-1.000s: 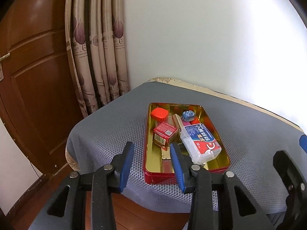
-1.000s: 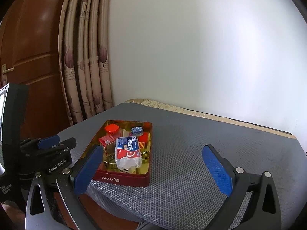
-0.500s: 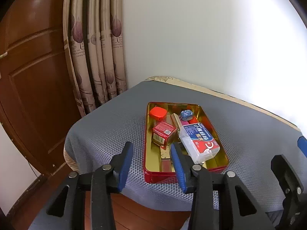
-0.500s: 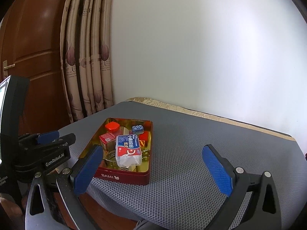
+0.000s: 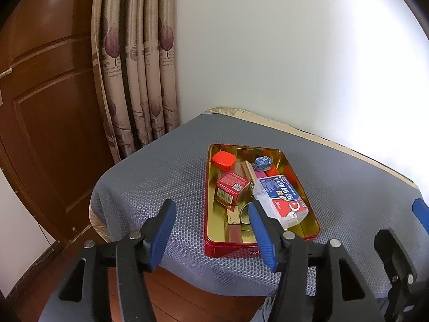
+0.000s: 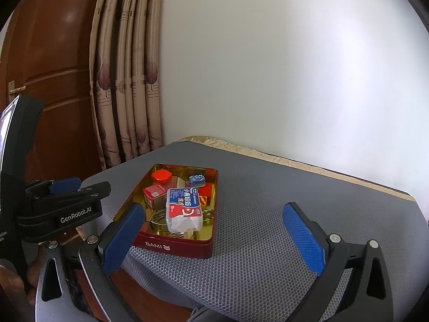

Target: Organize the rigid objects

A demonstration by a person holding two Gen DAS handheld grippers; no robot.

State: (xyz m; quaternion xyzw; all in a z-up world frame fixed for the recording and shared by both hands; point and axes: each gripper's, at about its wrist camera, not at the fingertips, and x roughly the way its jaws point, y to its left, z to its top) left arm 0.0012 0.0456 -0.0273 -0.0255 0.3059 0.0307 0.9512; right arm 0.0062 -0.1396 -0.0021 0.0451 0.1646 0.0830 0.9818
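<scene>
A: Step in hand? Hard to call. All small stuff sits in the red tin (image 5: 261, 251) on the bench (image 5: 150, 185): red pod (image 5: 224, 160), red carton (image 5: 231, 191), clear floss box (image 5: 278, 201) w/ blue-red label, blue charm (image 5: 263, 162), a key, a glass jar partly hidden under the floss box.

B: So done, or about to unload?

A: Fits both: things gathered into the tin, or a full tin waiting to be sorted out onto the mat. Nothing loose on the mat in either view. No call on a next move beyond that.

B: Claws?

A: Left claw (image 5: 211, 237) spread moderately, nothing between the pads, hovering off the near-left corner of the bench, aimed at the tin's near end; one pad (image 5: 264, 233) overlaps the tin in view, contact not evident. Right claw (image 6: 214, 241) spread wide, also holding nothing, hanging over bare mat right of the tin, well clear of it.

B: Tilt?

A: Both angled down toward the bench from the near side, roughly side by side. Left claw visible at left edge of right view.
</scene>
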